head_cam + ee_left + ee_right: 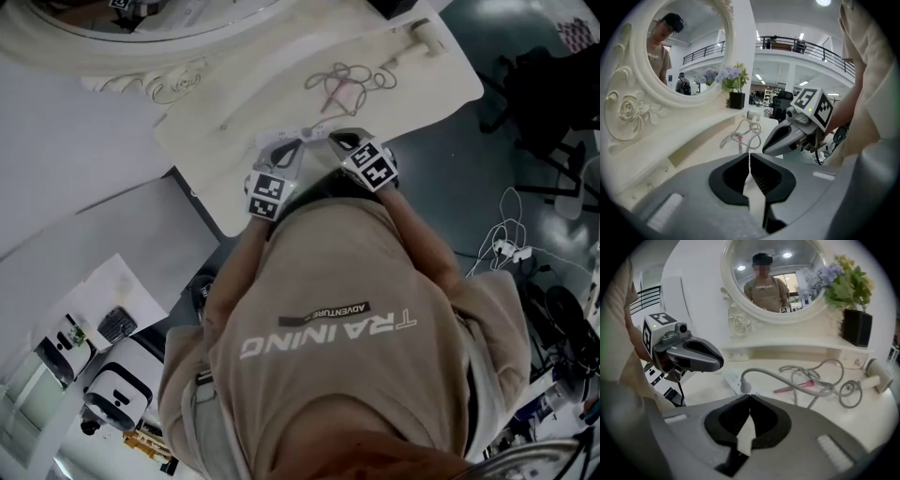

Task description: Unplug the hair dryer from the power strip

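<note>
The white power strip lies on the cream vanity table with the hair dryer's grey plug standing in it. From the plug the grey cable runs in loose coils to the white hair dryer, which lies at the table's far end. My left gripper and right gripper hover side by side just short of the strip, tips near each other. Both are shut and hold nothing. Each shows in the other's view: the right gripper and the left gripper.
An ornate oval mirror backs the table, with a raised shelf under it. A black pot of flowers stands on that shelf near the dryer. A pink object lies among the cable coils. Chairs and floor cables sit beyond the table's end.
</note>
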